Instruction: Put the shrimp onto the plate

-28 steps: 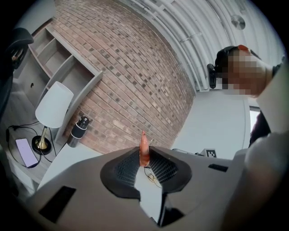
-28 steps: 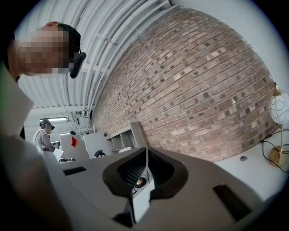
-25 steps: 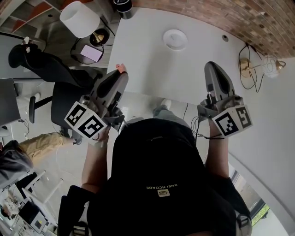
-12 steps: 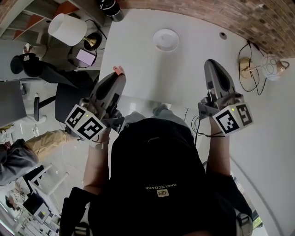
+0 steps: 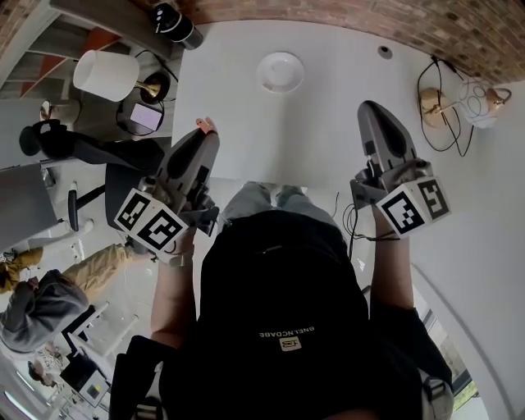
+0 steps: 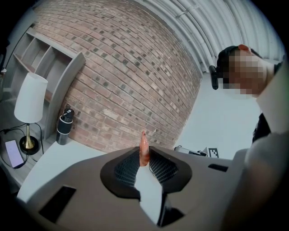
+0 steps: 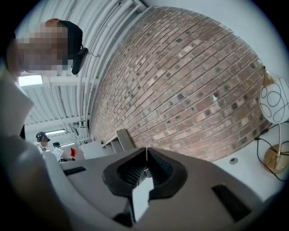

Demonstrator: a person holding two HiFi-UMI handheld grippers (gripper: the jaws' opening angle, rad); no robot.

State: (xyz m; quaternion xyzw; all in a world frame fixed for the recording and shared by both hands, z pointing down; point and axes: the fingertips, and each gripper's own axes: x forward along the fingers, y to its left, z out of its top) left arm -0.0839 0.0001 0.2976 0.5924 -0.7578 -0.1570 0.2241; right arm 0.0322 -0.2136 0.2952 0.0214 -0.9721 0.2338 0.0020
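My left gripper [image 5: 205, 131] is shut on a pink-orange shrimp [image 5: 204, 125], held over the left edge of the white table [image 5: 328, 107]. In the left gripper view the shrimp [image 6: 143, 151] stands upright between the closed jaws of the left gripper [image 6: 144, 155]. A small white plate [image 5: 280, 71] sits empty at the far middle of the table, well ahead of both grippers. My right gripper [image 5: 368, 109] hovers over the table's right half; its jaws meet with nothing between them, as the right gripper view shows for the right gripper [image 7: 146, 155].
A dark bottle [image 5: 175, 22] stands at the table's far left corner. A white lamp [image 5: 105, 75] and a phone [image 5: 145, 117] sit on a side surface to the left. A gold lamp base with cables [image 5: 432, 102] is at the right. People [image 5: 49, 295] are at lower left.
The view has shifted, so the plate and table sit further left and up in the head view. Both grippers keep their grip state; the left one still carries the shrimp.
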